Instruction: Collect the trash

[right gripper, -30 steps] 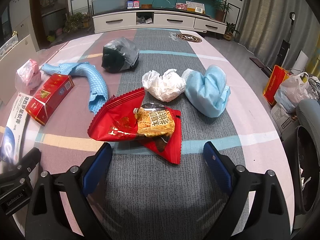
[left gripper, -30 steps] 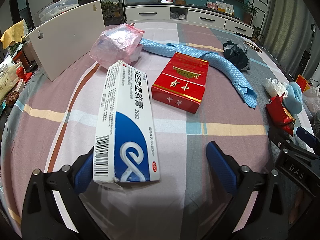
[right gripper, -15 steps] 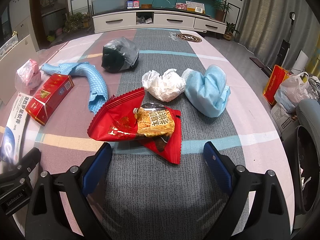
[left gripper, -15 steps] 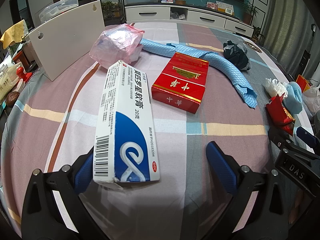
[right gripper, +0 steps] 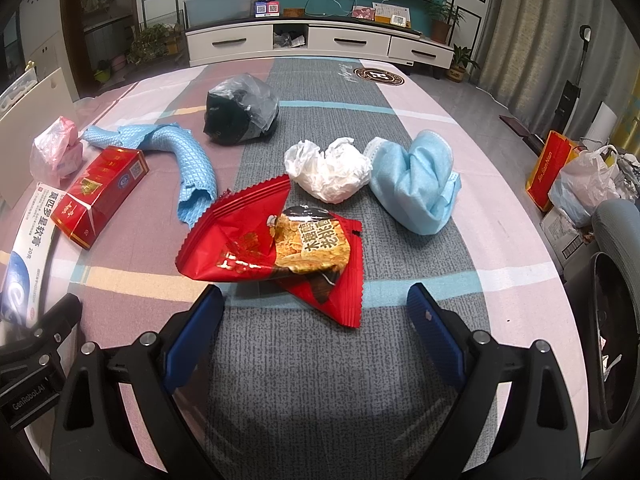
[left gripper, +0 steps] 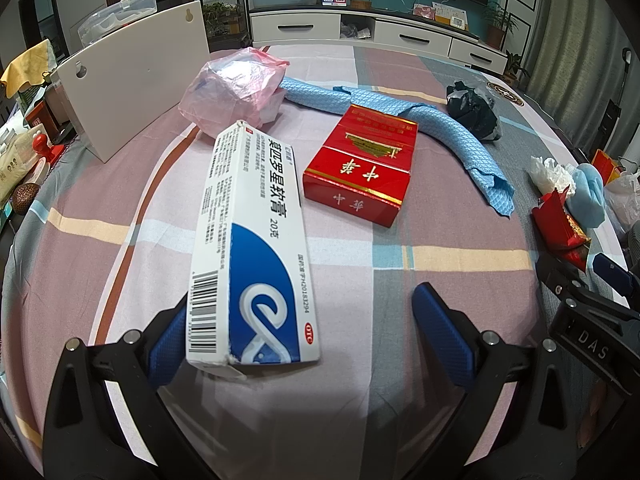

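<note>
Near the table's front edge, the left gripper (left gripper: 304, 320) stood open around the ointment box (left gripper: 250, 248); the right gripper (right gripper: 316, 320) stood open before the snack wrapper (right gripper: 272, 248). Nothing had moved during the preceding second, so collection had not started.

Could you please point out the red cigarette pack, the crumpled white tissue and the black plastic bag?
red cigarette pack (left gripper: 362, 162), left wrist view, top face.
crumpled white tissue (right gripper: 330, 170), right wrist view, middle.
black plastic bag (right gripper: 240, 110), right wrist view, middle.

dim, sharp fisheye frames with dark corners.
</note>
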